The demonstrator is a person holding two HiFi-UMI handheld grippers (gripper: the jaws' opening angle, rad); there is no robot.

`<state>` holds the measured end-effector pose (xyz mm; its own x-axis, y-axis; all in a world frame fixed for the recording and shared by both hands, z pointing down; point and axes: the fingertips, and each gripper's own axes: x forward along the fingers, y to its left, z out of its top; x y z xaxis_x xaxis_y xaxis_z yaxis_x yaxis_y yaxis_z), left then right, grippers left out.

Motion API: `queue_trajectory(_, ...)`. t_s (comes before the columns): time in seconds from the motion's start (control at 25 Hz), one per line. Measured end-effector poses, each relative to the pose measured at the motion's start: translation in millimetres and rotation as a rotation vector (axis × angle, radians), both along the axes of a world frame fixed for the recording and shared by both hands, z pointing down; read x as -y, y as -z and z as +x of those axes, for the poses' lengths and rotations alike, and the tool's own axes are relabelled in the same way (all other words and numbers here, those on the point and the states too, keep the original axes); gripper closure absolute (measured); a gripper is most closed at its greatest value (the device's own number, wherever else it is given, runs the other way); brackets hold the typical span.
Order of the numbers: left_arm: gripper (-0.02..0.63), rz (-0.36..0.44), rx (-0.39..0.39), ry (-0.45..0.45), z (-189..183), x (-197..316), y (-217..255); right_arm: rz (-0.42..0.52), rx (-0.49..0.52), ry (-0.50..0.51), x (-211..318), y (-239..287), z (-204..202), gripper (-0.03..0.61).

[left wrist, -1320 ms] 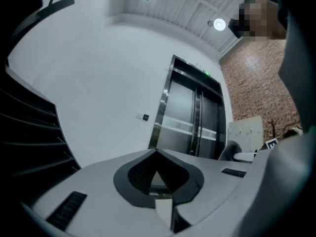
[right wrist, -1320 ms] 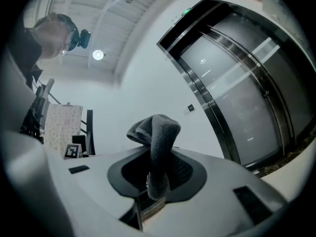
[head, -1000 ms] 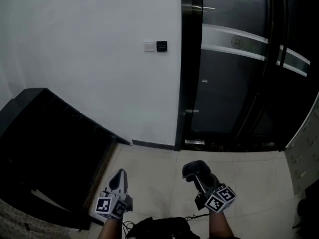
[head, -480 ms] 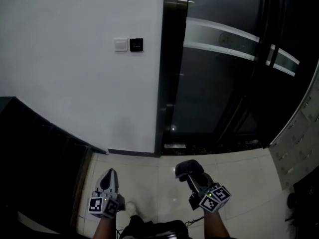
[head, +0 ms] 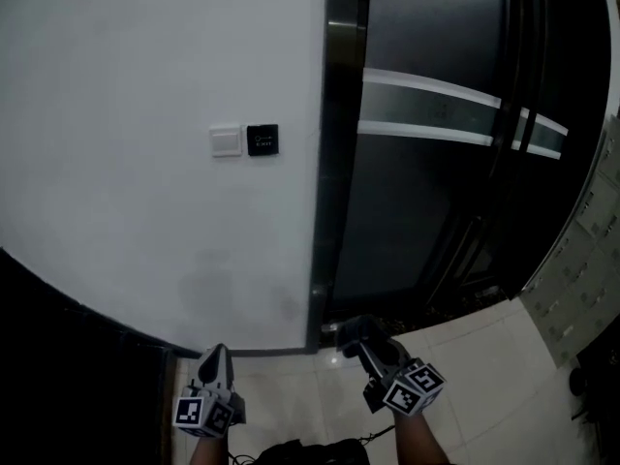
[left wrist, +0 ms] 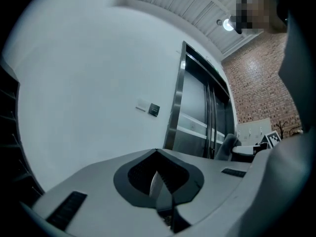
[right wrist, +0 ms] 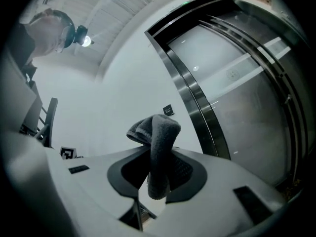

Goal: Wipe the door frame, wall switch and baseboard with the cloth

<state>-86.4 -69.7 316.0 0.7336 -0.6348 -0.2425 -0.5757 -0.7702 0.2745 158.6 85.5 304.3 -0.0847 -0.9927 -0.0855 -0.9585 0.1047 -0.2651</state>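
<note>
A dark grey cloth [right wrist: 157,142] stands bunched between the jaws of my right gripper [right wrist: 155,179], which is shut on it. In the head view that right gripper [head: 360,337] hangs low, by the foot of the dark metal door frame [head: 335,163]. My left gripper [head: 214,362] is low to the left, near the dark baseboard [head: 266,350], its jaws shut with nothing in them. The white wall switch [head: 226,140] and a black panel [head: 263,139] beside it sit on the white wall, well above both grippers. From the left gripper view, the switch [left wrist: 142,105] is far ahead.
Dark glass doors [head: 436,192] with a pale stripe fill the right of the frame. Black furniture [head: 58,366] closes off the lower left. Pale floor tiles [head: 484,376] lie beneath the grippers, and a perforated grey panel [head: 581,279] stands at the far right.
The wall and door frame have come closer and the switch sits lower in view. The black furniture has slid further out at left. Both grippers keep their hold and stance.
</note>
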Motion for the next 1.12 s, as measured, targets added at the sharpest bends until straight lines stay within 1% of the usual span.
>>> queue_trajectory(0.12, 0.621, 0.021, 0.017, -0.015, 3.4, 37.8, 4.9, 0.001, -0.009, -0.014, 40.0, 3.0, -0.6, 0.503)
queue_trajectory(0.24, 0.621, 0.038, 0.034, -0.034, 16.3, 63.0, 7.1, -0.016, -0.023, -0.02, 69.2, 0.2, 13.1, 0.503)
queue_trajectory(0.36, 0.621, 0.051, 0.07, -0.062, 40.4, 79.6, 2.5, -0.032, -0.036, -0.028, 96.6, -2.7, 35.5, 0.503)
queue_trajectory(0.44, 0.621, 0.051, 0.079, -0.063, 59.0, 92.3, 0.8, -0.02, -0.048, -0.001, 118.1, 2.7, 46.6, 0.503)
queue_trajectory(0.52, 0.621, 0.036, 0.046, -0.041, 74.1, 107.1, 5.5, -0.001, -0.054, 0.048, 141.8, 8.6, 57.4, 0.503)
queue_trajectory(0.6, 0.621, 0.039, 0.021, -0.016, 87.4, 116.4, 14.0, 0.01, -0.057, 0.095, 164.7, 13.1, 71.6, 0.503)
queue_trajectory(0.68, 0.621, 0.06, 0.041, 0.017, 96.9, 124.5, 19.6, 0.021, -0.064, 0.139, 187.7, 19.9, 82.9, 0.503)
queue_trajectory(0.8, 0.621, 0.075, 0.087, 0.11, 100.8, 142.0, 22.5, 0.042, -0.068, 0.209, 218.8, 31.6, 89.6, 0.503)
queue_trajectory(0.88, 0.621, 0.076, 0.091, 0.129, 108.4, 147.1, 23.1, 0.047, -0.077, 0.239, 235.4, 37.8, 94.3, 0.503)
queue_trajectory(1.0, 0.621, 0.078, 0.115, 0.099, 122.0, 151.1, 19.9, 0.053, -0.118, 0.224, 255.2, 46.5, 102.4, 0.503)
queue_trajectory(1.12, 0.621, 0.081, 0.112, 0.068, 127.3, 166.9, 21.0, 0.086, -0.224, 0.123, 270.2, 70.0, 126.5, 0.503)
